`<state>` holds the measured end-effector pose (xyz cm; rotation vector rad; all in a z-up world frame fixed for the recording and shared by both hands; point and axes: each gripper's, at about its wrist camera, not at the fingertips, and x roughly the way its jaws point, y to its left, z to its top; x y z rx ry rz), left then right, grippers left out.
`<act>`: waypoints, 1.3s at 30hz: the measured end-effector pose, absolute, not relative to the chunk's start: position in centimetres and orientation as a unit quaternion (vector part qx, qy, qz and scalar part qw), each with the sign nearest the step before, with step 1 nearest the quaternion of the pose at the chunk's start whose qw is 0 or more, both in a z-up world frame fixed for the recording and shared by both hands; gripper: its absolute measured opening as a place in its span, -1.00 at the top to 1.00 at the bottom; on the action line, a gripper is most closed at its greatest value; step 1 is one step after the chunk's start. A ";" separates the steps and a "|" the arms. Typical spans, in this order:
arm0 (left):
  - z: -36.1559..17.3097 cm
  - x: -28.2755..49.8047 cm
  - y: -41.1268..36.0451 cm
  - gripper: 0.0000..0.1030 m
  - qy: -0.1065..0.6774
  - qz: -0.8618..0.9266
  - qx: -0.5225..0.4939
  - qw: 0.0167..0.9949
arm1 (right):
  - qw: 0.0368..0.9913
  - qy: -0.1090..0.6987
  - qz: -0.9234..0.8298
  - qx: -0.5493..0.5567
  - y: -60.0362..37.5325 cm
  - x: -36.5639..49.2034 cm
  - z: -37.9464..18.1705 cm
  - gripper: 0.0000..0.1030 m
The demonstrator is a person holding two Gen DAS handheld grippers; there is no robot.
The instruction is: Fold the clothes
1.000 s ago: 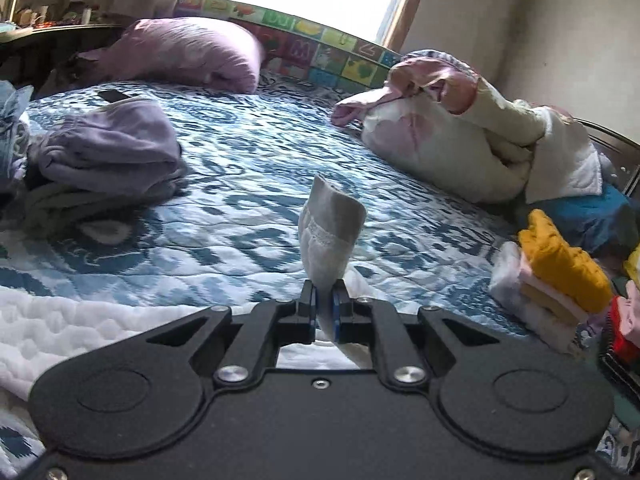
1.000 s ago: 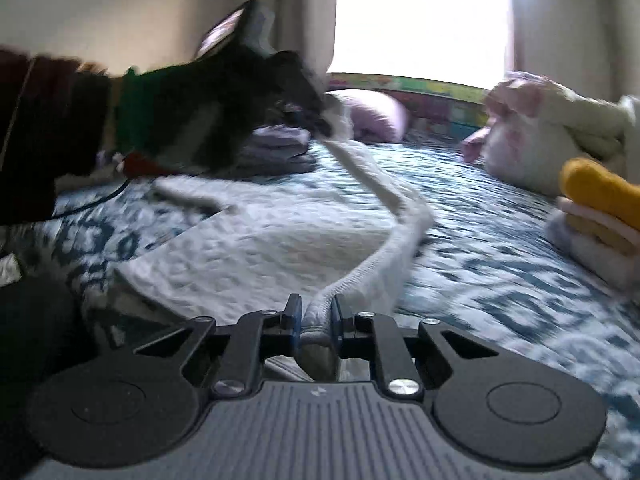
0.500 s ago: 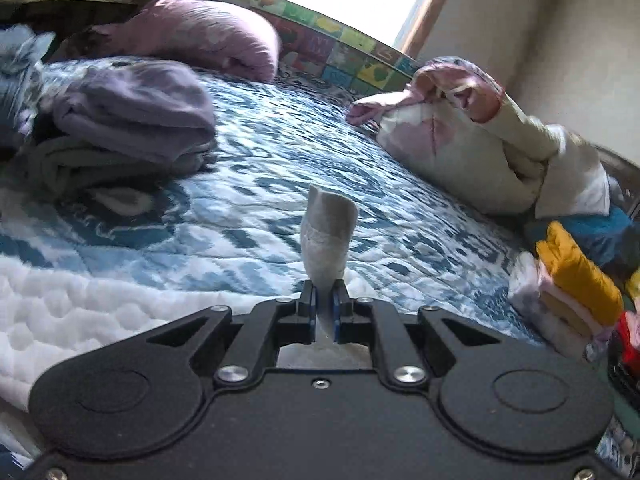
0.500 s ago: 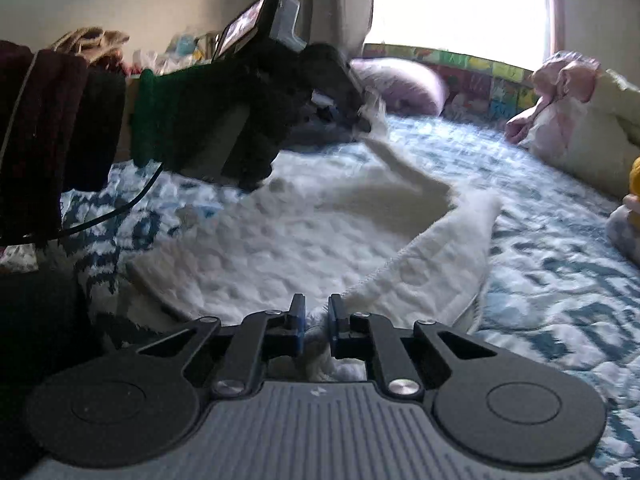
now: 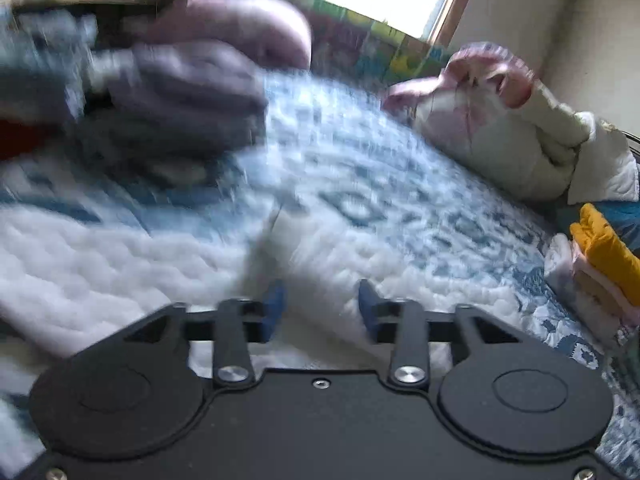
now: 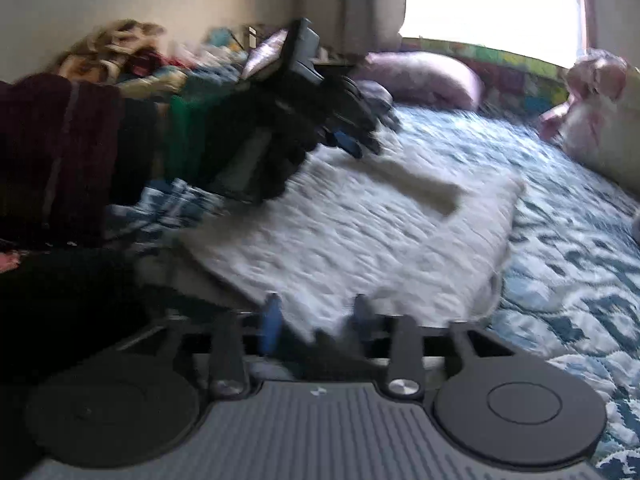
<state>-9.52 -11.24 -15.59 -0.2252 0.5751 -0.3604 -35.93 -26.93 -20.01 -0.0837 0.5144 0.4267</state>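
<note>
A white quilted garment point(image 6: 360, 236) lies folded flat on the blue patterned bedspread point(image 6: 560, 264); it also shows in the left wrist view point(image 5: 120, 264). My left gripper point(image 5: 320, 308) is open just above the garment's edge and holds nothing. My right gripper point(image 6: 316, 320) is open over the garment's near edge, empty. The left gripper point(image 6: 352, 140) shows in the right wrist view over the garment's far corner. Both views are motion-blurred.
A stack of folded purple and grey clothes point(image 5: 180, 100) sits at the left. A pink pillow point(image 6: 424, 76) lies by the window. A bundled pink-white duvet point(image 5: 500, 136) and a pile with a yellow item point(image 5: 604, 252) lie at the right.
Both grippers have opened and let go of the white garment. Its lifted edge has dropped flat onto the bed.
</note>
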 end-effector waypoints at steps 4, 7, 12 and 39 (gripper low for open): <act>-14.0 -14.9 -11.0 0.18 0.252 -0.228 -0.092 0.936 | 0.948 0.224 0.222 -0.036 -29.1 -38.9 -18.6 0.17; -14.3 -19.0 -12.4 0.18 0.266 -0.297 -0.067 0.915 | 0.959 0.216 0.184 0.000 -32.3 -39.5 -18.1 0.18; -16.0 -25.3 -16.1 0.32 0.272 -0.377 0.006 0.885 | 0.964 0.223 0.073 0.124 -38.5 -38.4 -18.8 0.21; -16.6 -24.0 -14.4 0.38 0.282 -0.281 -0.025 0.917 | 0.971 0.207 0.116 -0.035 -32.9 -27.5 -19.0 0.52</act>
